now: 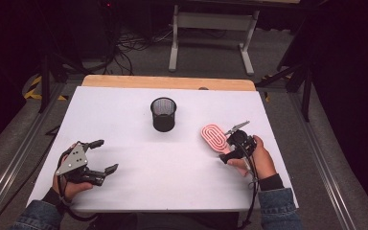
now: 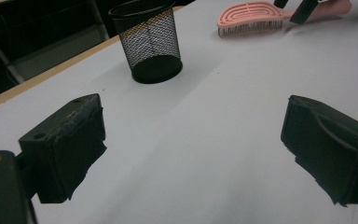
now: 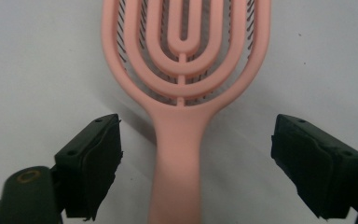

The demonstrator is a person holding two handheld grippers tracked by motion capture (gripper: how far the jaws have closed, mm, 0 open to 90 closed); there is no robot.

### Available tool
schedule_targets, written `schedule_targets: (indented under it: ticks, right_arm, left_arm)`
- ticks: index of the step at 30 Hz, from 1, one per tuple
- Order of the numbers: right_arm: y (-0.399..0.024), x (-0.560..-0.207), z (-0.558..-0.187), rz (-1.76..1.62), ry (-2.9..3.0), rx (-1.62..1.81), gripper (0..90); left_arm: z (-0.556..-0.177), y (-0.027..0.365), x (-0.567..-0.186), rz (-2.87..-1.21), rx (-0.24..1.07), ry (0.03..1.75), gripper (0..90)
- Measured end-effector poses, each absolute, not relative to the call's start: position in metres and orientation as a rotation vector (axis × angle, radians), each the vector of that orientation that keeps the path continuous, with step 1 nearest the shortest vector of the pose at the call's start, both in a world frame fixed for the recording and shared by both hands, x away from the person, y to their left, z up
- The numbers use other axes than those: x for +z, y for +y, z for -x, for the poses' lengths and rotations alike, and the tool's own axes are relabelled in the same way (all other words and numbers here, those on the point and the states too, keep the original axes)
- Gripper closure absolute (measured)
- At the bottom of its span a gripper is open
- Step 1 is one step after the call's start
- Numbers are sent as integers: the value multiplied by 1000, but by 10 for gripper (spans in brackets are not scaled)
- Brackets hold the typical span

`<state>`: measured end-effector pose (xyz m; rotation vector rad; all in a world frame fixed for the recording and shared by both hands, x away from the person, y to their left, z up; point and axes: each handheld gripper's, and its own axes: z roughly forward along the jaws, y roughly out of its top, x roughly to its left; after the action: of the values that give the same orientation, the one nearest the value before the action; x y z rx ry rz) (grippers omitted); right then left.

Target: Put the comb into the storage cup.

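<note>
You work at a white worktop (image 1: 139, 187) with a bare wooden strip along its far edge, in a dim room; beyond it, grey floor carries a tangle of cables (image 1: 124, 45) and the white legs of a stand (image 1: 211, 33). A black mesh cup (image 1: 163, 114) stands upright near the far middle of the worktop. The brush (image 1: 214, 137) lies flat to the right of the cup, well apart from it: pink, oval head cut into nested loops with dark bristles showing through the slots, bristles down, handle pointing toward you. Your right hand-held gripper (image 1: 234, 143) sits over that handle; in the right gripper view the handle (image 3: 177, 177) runs up between the two black pads (image 3: 95, 163), which stand wide with white surface showing on both sides, so nothing is gripped. Your left hand-held gripper (image 1: 104, 155) rests at the near left of the worktop, jaws spread wide and empty, pointing across toward the cup and brush.
</note>
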<state>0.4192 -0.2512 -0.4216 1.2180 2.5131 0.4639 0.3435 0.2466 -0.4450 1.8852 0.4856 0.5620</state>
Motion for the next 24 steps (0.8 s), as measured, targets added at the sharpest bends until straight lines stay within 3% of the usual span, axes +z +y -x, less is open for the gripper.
schedule_targets:
  ticks: [4,9,12,19,24]
  right_arm:
    - [-252,-425,-422,-1213,2541,432,337]
    - [-253,-426,-422,-1204,2576,454,452]
    - [-253,-426,-421,-1186,2621,490,594]
    - [-253,-426,-420,-1166,2640,517,694]
    - [-253,-427,-419,-1146,2639,525,702]
  left_arm:
    - [-344,246,-445,-1888,559,485,74]
    - [-344,246,-445,-1889,558,485,74]
    - [-344,246,-445,-1893,557,483,74]
    - [-343,246,-446,-1893,557,481,74]
    - [-344,246,-445,-1895,554,480,74]
